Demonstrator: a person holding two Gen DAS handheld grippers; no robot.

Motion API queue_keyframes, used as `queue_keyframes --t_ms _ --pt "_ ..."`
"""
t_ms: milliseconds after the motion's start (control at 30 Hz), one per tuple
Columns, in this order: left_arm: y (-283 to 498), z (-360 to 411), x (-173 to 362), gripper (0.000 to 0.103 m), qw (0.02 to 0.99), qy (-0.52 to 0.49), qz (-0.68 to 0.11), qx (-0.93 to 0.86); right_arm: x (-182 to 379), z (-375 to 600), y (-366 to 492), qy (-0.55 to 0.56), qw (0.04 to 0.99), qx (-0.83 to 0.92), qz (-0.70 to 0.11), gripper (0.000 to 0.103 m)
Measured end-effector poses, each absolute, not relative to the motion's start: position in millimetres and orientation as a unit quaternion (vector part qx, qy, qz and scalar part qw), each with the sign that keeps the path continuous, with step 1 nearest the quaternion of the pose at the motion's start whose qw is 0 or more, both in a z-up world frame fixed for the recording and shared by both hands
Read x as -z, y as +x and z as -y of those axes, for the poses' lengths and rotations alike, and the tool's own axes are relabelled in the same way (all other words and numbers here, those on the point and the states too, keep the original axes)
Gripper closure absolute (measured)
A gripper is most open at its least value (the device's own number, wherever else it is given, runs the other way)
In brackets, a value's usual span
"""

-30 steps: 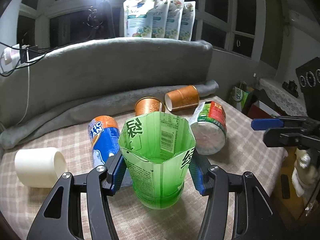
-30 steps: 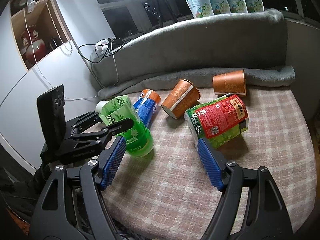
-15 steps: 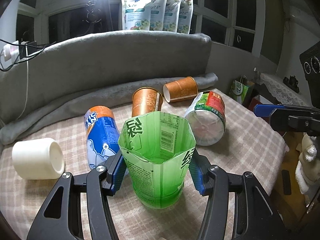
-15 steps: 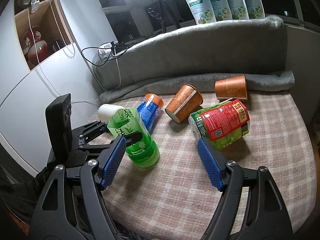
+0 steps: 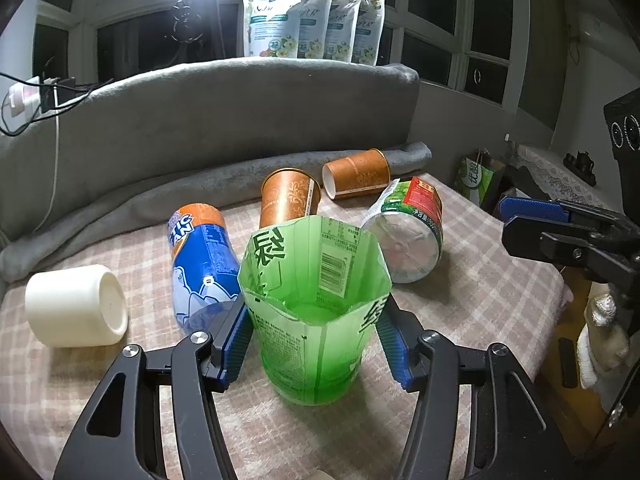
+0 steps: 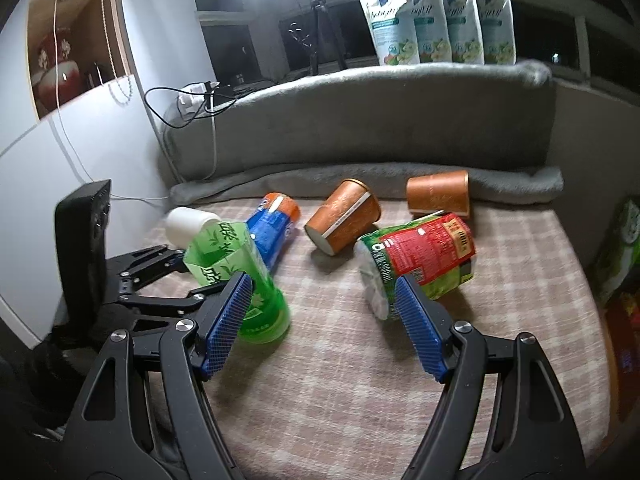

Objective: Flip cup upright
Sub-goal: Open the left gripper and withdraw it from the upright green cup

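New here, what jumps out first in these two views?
The green cup dominates: upright, mouth open, between the blue pads of the left claw near the front of the checked cloth. Behind it cups lie toppled: a white cup far left, a blue cup, two orange cups, and a red-green cup. The right claw hangs open and empty.

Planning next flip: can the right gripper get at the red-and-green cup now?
Probably yes. The right gripper is open and empty, and the red-and-green cup lies on its side just ahead of its right finger, nothing between.
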State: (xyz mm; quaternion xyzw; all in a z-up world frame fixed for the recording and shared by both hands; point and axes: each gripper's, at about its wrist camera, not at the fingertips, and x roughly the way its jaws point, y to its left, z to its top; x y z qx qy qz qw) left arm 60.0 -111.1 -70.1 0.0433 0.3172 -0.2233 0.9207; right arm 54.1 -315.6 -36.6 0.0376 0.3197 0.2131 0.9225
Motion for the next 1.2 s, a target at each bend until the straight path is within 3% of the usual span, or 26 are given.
queue_keyframes --t_ms 200,333,500,700,1033,1200 --pt "56 108 70 0.037 0.921 0.039 -0.318 0.224 38 313 49 0.017 0.933 -0.185 -0.307 0.026" --pt "54 106 68 0.028 0.922 0.035 -0.316 0.222 38 314 46 0.02 0.936 -0.179 -0.301 0.019" --pt "52 99 67 0.024 0.921 0.027 -0.32 0.222 38 315 44 0.021 0.938 -0.177 -0.299 0.019" --pt "40 85 58 0.023 0.924 0.005 -0.315 0.215 36 316 38 0.031 0.943 -0.168 -0.286 0.012" --pt "1 48 22 0.021 0.971 -0.018 -0.216 0.097 26 312 31 0.013 0.963 -0.117 -0.241 0.002" --pt "-14 38 9 0.009 0.984 -0.023 -0.167 0.054 22 307 30 0.008 0.969 -0.098 -0.226 0.0"
